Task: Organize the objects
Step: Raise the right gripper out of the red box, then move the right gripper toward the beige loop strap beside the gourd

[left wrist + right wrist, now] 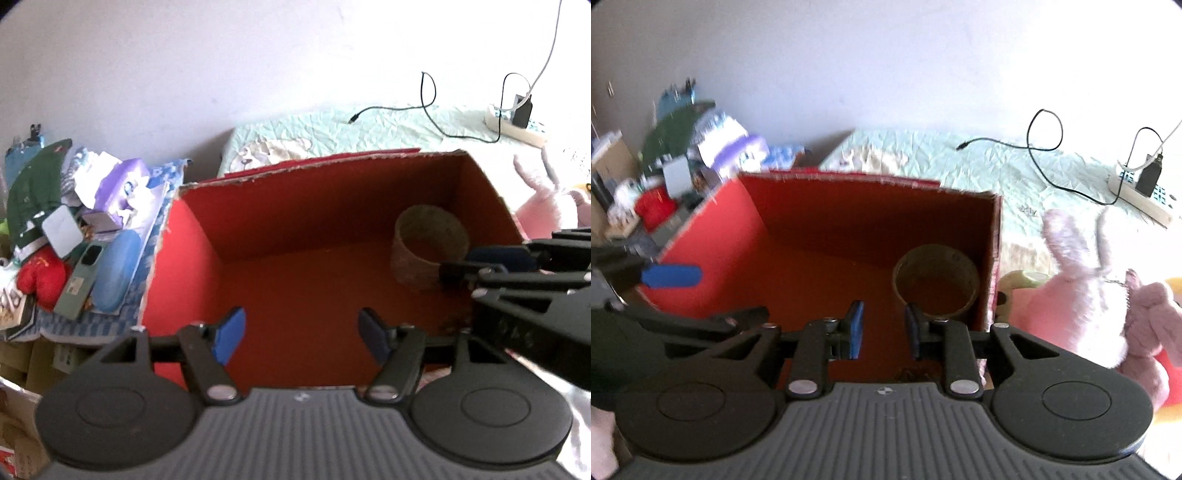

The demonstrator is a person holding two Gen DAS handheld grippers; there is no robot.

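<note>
An open red cardboard box (192,236) (701,236) stands on a bed. A brown tape roll (430,247) (936,282) lies inside it at the right. My left gripper (301,334) is open and empty above the box's near side. My right gripper (884,328) is open and empty, over the box just left of the tape roll; it also shows in the left wrist view (491,262) next to the roll. A pink plush rabbit (1078,295) (539,206) lies to the right of the box.
A cluttered pile (74,229) of boxes, a phone, a blue case and a red toy sits left of the box. A power strip (517,125) with a charger and a black cable (428,107) lie on the green bedsheet (960,166) behind. A wall is beyond.
</note>
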